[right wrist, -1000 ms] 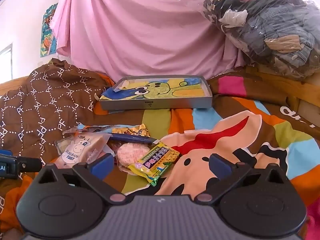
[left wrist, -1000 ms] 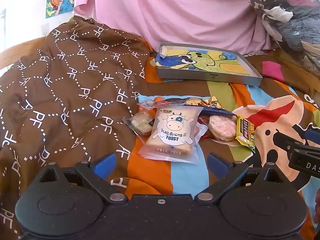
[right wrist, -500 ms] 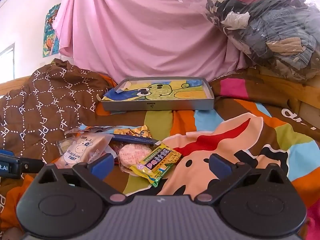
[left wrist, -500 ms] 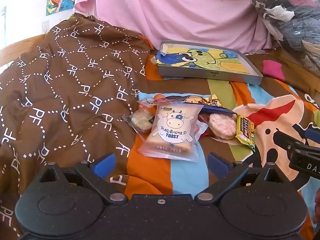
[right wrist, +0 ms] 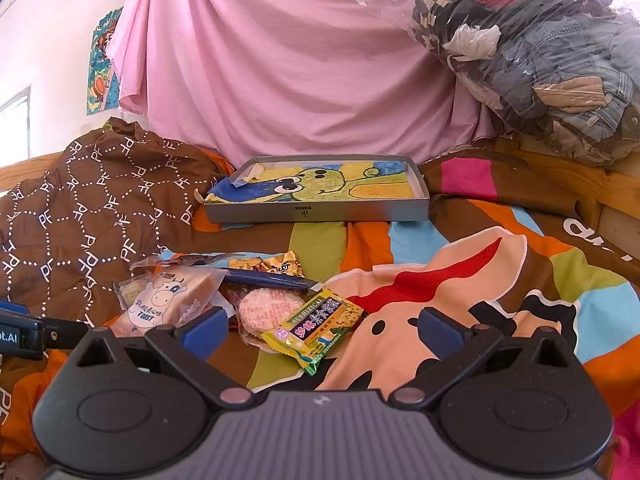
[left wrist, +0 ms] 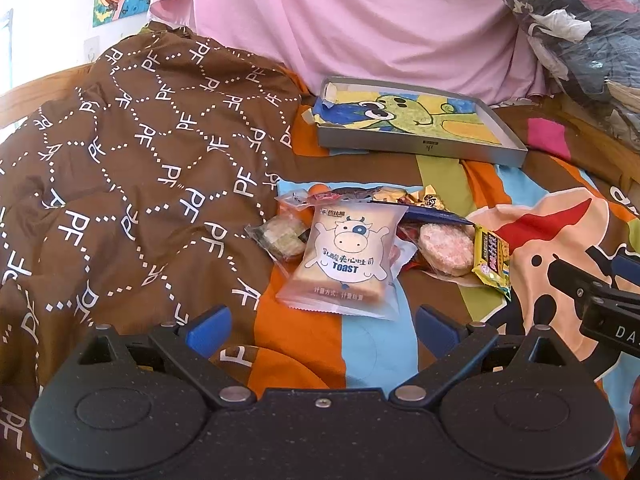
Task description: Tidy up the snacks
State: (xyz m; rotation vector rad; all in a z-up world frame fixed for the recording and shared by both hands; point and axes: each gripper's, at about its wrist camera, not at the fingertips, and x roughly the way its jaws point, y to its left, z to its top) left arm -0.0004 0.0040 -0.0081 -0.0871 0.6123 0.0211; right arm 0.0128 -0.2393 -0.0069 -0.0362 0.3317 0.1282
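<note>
A heap of snacks lies on the bed. On top is a toast pack (left wrist: 345, 257) (right wrist: 166, 300) with a cow on it. Beside it lie a pink round cracker (left wrist: 446, 248) (right wrist: 270, 307), a yellow packet (left wrist: 491, 257) (right wrist: 314, 326), a clear pack of small squares (left wrist: 280, 236) and gold-wrapped sweets (left wrist: 416, 197) (right wrist: 276, 266). My left gripper (left wrist: 322, 330) is open, just short of the toast pack. My right gripper (right wrist: 322, 330) is open too, with the yellow packet just ahead between its fingers, apart from them. A grey tray (left wrist: 424, 147) (right wrist: 320, 212) with a cartoon lining lies behind the heap.
A brown patterned quilt (left wrist: 132, 184) is bunched up on the left. A pink sheet (right wrist: 280, 68) hangs at the back. A plastic bag of clothes (right wrist: 532, 52) sits on the wooden bed rail at the right. The other gripper shows at each view's edge.
Both grippers have drawn a little nearer to the snack heap and tilted slightly down. Neither has touched anything, and both stay open.
</note>
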